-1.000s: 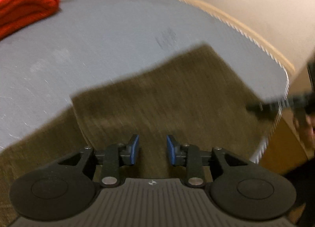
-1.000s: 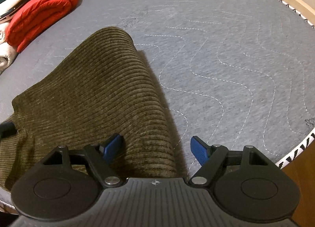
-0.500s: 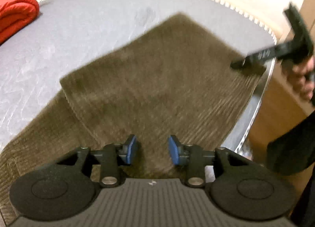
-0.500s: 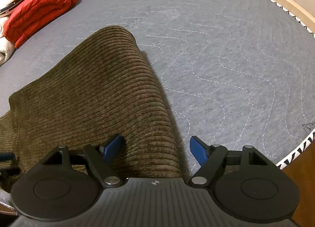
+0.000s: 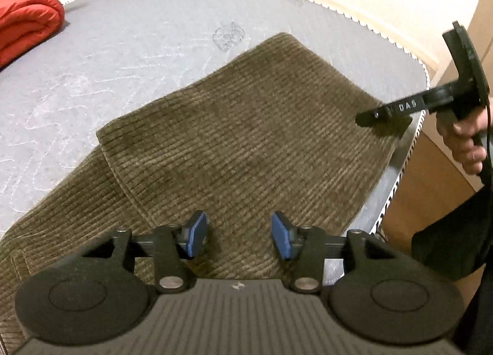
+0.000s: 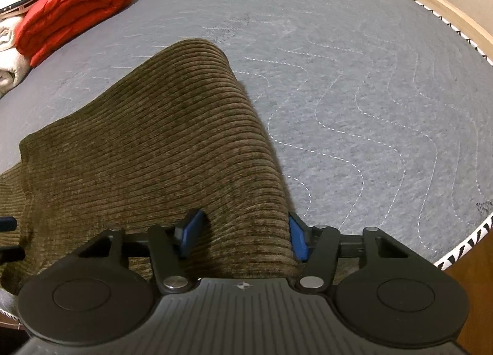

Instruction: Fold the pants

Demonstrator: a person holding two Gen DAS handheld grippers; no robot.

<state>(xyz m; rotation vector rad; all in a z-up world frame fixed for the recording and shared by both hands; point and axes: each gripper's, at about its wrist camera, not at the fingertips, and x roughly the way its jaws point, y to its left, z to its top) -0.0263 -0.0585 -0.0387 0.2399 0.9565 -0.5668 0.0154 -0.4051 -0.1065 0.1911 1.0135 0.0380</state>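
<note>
Olive-brown corduroy pants [image 5: 246, 139] lie folded on the grey quilted mattress [image 5: 129, 46], near its front edge. My left gripper [image 5: 237, 236] is open and empty, hovering just above the near part of the pants. My right gripper [image 6: 243, 239] is open with its blue pads either side of the pants' right edge [image 6: 185, 145], which rises between the jaws. The right gripper also shows in the left wrist view [image 5: 388, 113], at the pants' far right corner, held by a hand.
A rolled red quilt [image 6: 74, 6] lies at the mattress's far left, also in the left wrist view [image 5: 24, 22], with white and teal laundry [image 6: 9, 43] beside it. The mattress edge [image 6: 462, 247] and a wooden bed frame [image 5: 437, 185] lie to the right.
The right gripper's jaws have narrowed around the pants' edge. The left gripper's view has steadied over the pants; the right gripper has come closer in its view.
</note>
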